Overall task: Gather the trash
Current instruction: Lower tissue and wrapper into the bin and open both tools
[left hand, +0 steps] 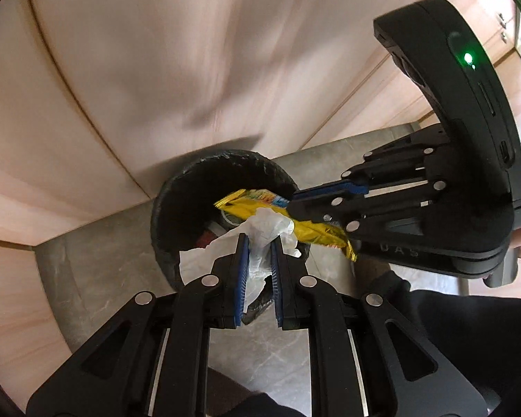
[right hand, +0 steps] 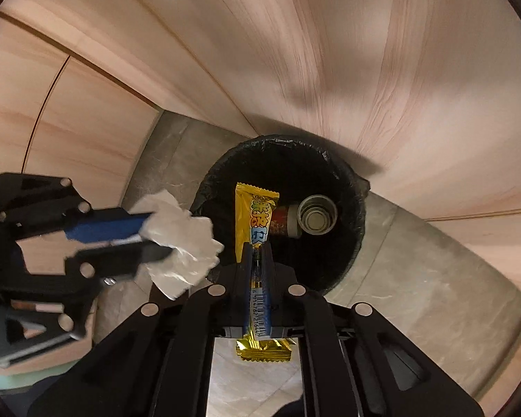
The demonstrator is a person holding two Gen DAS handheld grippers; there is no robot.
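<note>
A round bin with a black liner (left hand: pixel 177 187) (right hand: pixel 344 170) stands on the grey floor against a wooden wall. My left gripper (left hand: pixel 259 239) (right hand: pixel 163 234) is shut on a crumpled white tissue (left hand: pixel 260 264) (right hand: pixel 184 243) over the bin's near rim. My right gripper (right hand: pixel 258 246) (left hand: pixel 295 205) is shut on a yellow snack wrapper (right hand: pixel 255 208) (left hand: pixel 316 231) and holds it above the bin's opening. A can (right hand: pixel 312 217) lies inside the bin.
Wooden cabinet panels (left hand: pixel 156 52) (right hand: pixel 330 52) rise right behind the bin. Grey tiled floor (left hand: pixel 97 257) (right hand: pixel 416 260) surrounds it. More cabinets with handles (left hand: pixel 502 24) stand at the far right.
</note>
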